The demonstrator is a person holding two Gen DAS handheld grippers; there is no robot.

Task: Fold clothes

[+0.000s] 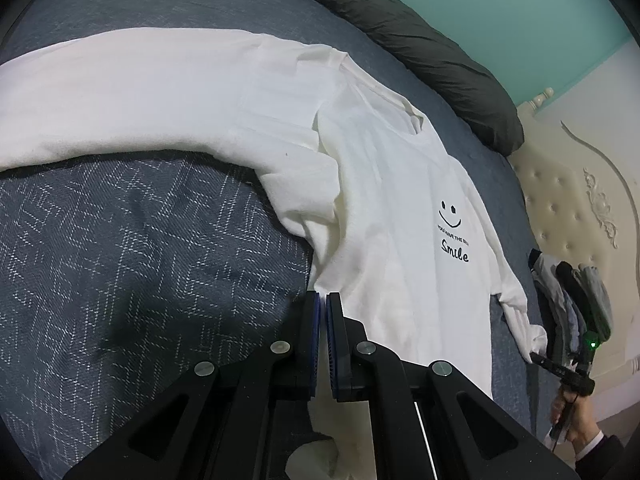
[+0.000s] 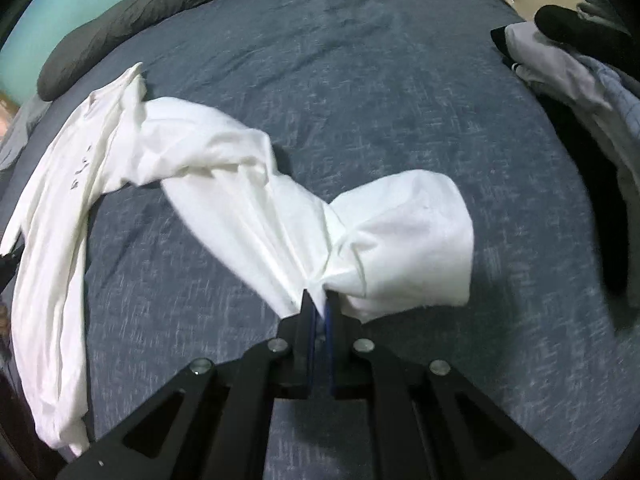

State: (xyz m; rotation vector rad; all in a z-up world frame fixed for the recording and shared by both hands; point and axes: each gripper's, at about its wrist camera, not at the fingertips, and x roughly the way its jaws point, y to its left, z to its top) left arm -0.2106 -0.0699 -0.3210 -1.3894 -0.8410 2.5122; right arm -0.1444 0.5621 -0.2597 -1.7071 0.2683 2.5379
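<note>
Shirt (image 1: 392, 184) lay flat on the bed (image 1: 120, 240), collar toward the headboard (image 1: 560, 200). Your left hand-held gripper (image 1: 323, 300) pinched its hem; your right hand-held gripper (image 2: 319, 300) clamped a sleeve.

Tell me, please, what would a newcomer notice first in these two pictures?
First, the white long-sleeved shirt spread on the blue-grey bedspread, with a black smiley face and the word Smile on its chest. Next, the right gripper, shut on a bunched sleeve. A pile of clothes lies at the bed's edge.
</note>
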